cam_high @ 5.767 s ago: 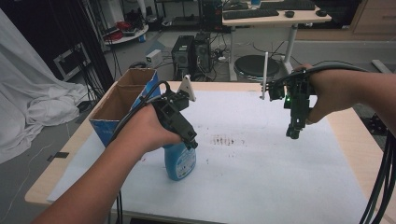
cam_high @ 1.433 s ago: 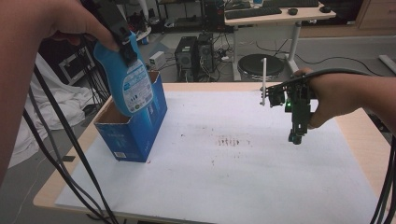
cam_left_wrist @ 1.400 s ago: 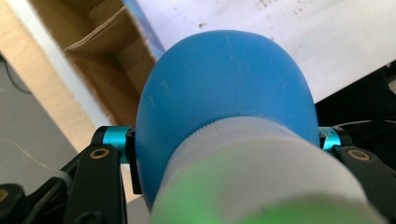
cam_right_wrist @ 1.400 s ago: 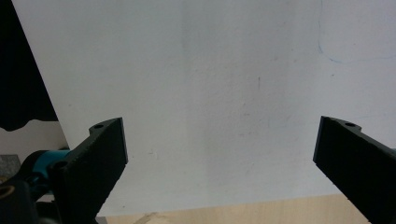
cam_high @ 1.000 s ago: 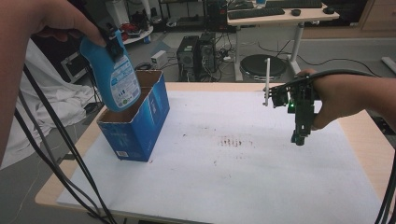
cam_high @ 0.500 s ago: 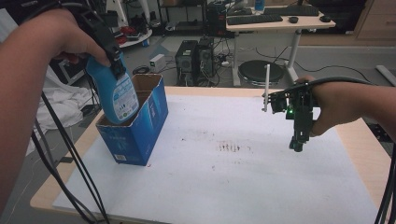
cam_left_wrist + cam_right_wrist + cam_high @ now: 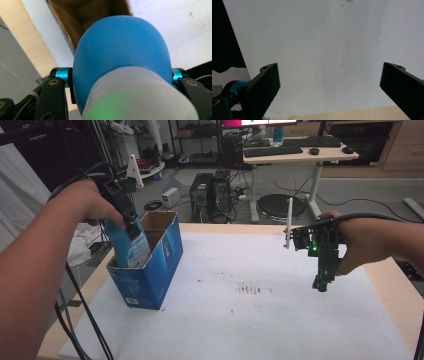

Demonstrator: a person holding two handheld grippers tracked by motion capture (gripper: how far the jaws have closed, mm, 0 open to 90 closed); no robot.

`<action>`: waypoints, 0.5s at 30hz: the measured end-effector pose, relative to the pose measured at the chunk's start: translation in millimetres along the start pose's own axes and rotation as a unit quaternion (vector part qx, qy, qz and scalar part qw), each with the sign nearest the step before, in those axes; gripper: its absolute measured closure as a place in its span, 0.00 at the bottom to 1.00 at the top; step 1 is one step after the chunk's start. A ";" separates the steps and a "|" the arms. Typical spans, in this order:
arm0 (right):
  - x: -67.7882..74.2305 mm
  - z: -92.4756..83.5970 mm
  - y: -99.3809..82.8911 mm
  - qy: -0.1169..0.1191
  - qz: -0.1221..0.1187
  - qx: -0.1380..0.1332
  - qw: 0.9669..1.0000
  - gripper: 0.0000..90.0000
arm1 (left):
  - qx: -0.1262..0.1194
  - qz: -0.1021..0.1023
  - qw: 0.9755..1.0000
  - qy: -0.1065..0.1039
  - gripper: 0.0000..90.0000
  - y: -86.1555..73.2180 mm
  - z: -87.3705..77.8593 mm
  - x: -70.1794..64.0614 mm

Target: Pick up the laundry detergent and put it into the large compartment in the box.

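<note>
The bottle (image 7: 131, 247) is partly inside the box (image 7: 150, 270), its lower end below the rim and its upper part above the top edge. The left tool (image 7: 127, 222) is clamped on the bottle near its neck, directly above the box opening; in the left gripper view the bottle (image 7: 120, 55) sits between both jaws, with the brown inside of the box (image 7: 85, 17) beyond it. What is left, I judge, is lowering it to the bottom and letting go. Whether anything else lies in the box I cannot tell. The right tool (image 7: 320, 282) hangs well to the right of the box over the white tabletop (image 7: 280, 320), jaws wide, holding nothing.
</note>
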State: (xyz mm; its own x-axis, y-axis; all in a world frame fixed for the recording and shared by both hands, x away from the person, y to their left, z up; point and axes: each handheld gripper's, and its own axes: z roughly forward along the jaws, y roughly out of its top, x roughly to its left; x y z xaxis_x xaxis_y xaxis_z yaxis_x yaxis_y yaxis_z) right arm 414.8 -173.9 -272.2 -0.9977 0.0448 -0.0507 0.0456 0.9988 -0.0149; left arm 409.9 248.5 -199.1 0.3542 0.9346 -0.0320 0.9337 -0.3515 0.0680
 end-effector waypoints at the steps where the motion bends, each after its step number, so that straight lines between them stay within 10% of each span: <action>1: 0.0 -0.6 -0.9 0.001 0.003 0.002 1.000 0.02 | 0.002 0.005 1.000 -0.001 0.45 0.6 5.2 1.0; 15: 0.1 9.7 6.5 0.003 -0.001 0.021 1.000 0.02 | 0.023 0.039 0.999 -0.015 0.45 6.2 50.5 4.7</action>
State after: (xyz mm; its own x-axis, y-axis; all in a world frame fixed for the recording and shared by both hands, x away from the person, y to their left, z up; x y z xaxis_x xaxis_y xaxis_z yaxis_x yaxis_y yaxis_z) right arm 415.5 -167.5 -281.9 -0.9981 0.0420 -0.0453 0.0446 0.9973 -0.0577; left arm 420.0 247.9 -249.2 0.4261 0.9029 -0.0576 0.9047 -0.4253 0.0259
